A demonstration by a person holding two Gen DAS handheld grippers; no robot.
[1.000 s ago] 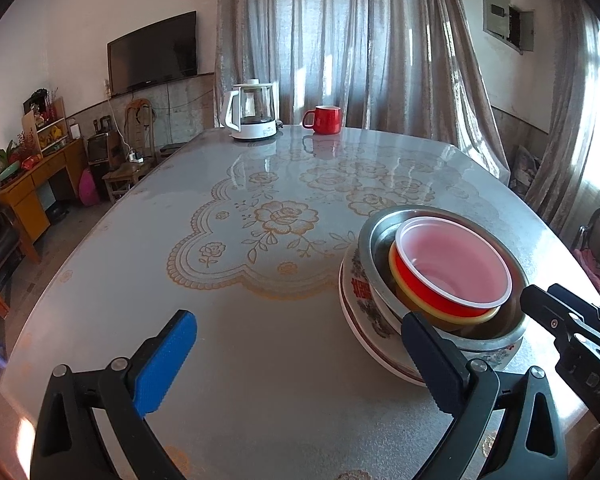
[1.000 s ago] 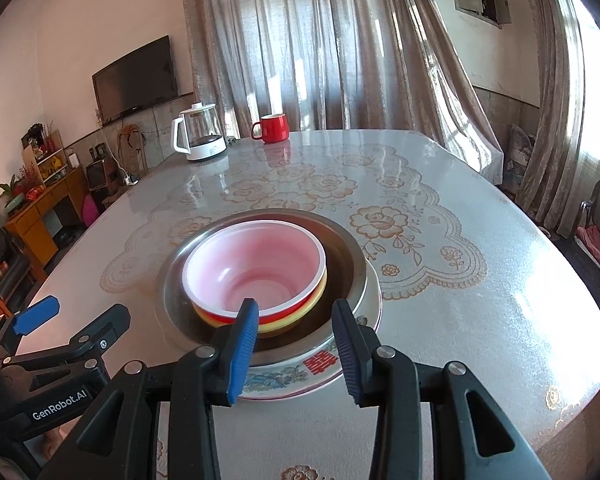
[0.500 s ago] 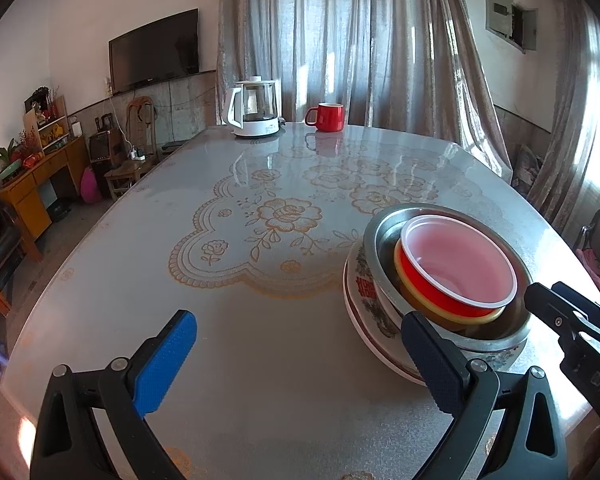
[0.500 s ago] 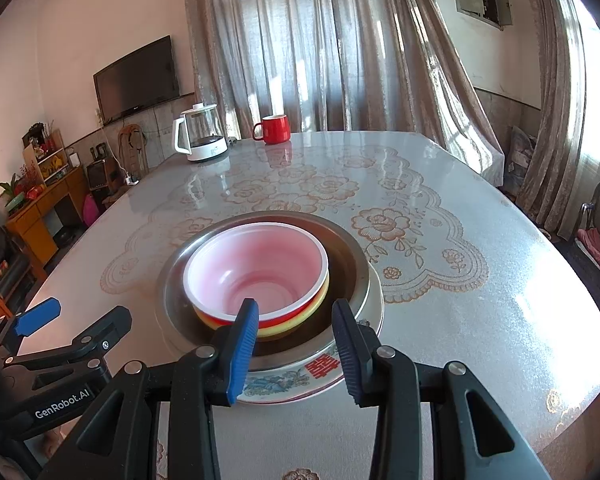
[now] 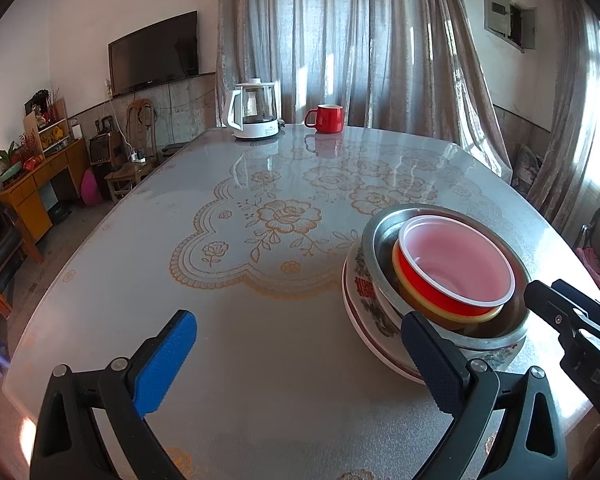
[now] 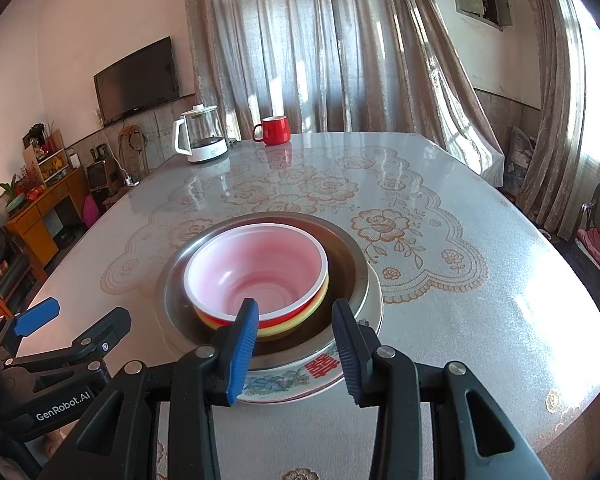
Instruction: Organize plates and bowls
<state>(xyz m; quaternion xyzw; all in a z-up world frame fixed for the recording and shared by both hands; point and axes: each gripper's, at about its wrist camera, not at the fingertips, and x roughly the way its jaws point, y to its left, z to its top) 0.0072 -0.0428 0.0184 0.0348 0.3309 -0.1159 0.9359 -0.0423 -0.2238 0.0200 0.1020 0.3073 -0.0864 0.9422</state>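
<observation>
A stack stands near the table's front edge: a red plastic bowl [image 6: 260, 268] with a pale pink inside sits in a yellow bowl [image 6: 300, 322], inside a steel basin [image 6: 346, 256], on a patterned ceramic plate [image 6: 320, 372]. In the left wrist view the red bowl [image 5: 456, 268], the basin [image 5: 380, 240] and the plate [image 5: 360, 292] are at the right. My right gripper [image 6: 294, 350] is open, empty, just in front of the stack's near rim. My left gripper [image 5: 296, 364] is wide open and empty, left of the stack; its right finger overlaps the plate's edge.
A white electric kettle [image 5: 256, 110] and a red mug [image 5: 327, 118] stand at the table's far end. The lace-patterned tablecloth [image 5: 260, 220] covers the table. Chairs [image 6: 598, 236] stand at the right, a wooden cabinet [image 5: 40, 184] and a television at the left.
Both grippers have drifted very slightly back from the stack. The stack itself has not moved, and both jaws stay as they were.
</observation>
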